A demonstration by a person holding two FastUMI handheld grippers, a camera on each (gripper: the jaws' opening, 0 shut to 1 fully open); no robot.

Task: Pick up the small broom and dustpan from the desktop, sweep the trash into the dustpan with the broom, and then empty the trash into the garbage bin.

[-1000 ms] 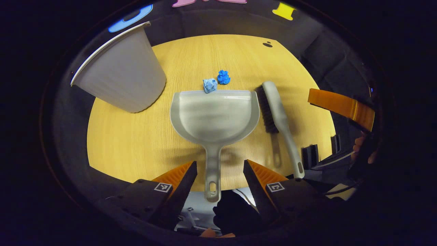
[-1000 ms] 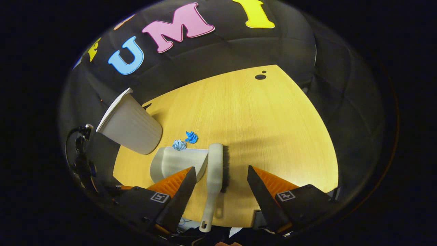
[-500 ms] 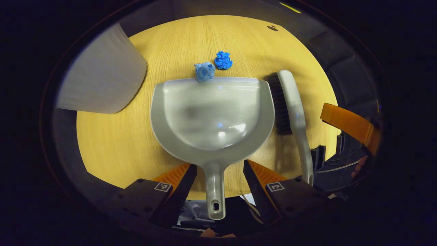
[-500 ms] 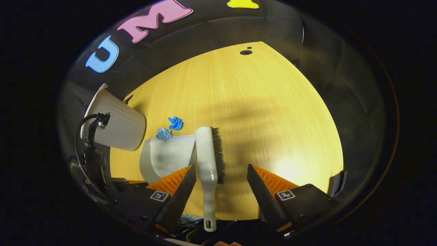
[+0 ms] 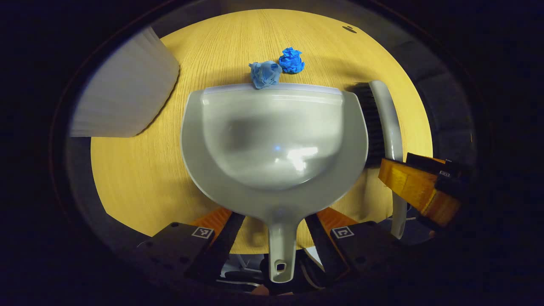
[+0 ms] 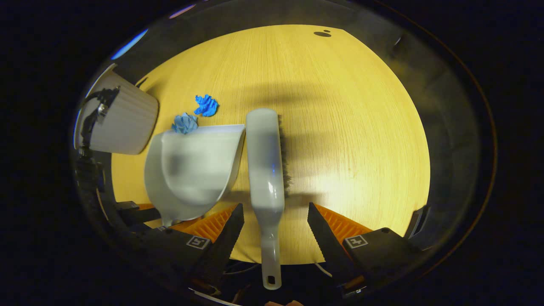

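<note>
Left claw (image 5: 274,221) open, straddling dustpan (image 5: 274,144) handle, not gripping; right claw (image 6: 274,214) open around broom (image 6: 265,157) handle. Broom just right of dustpan; two blue wads (image 5: 276,70) at dustpan's lip on counter (image 5: 140,178).

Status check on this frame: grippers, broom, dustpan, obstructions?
Left gripper open astride dustpan handle. Right gripper open astride broom handle. Nothing grasped; no obstruction.

Dim booth; glare on dustpan (image 5: 272,144); tabletop (image 6: 348,127) shadowed; fisheye edges bent, blurred.
</note>
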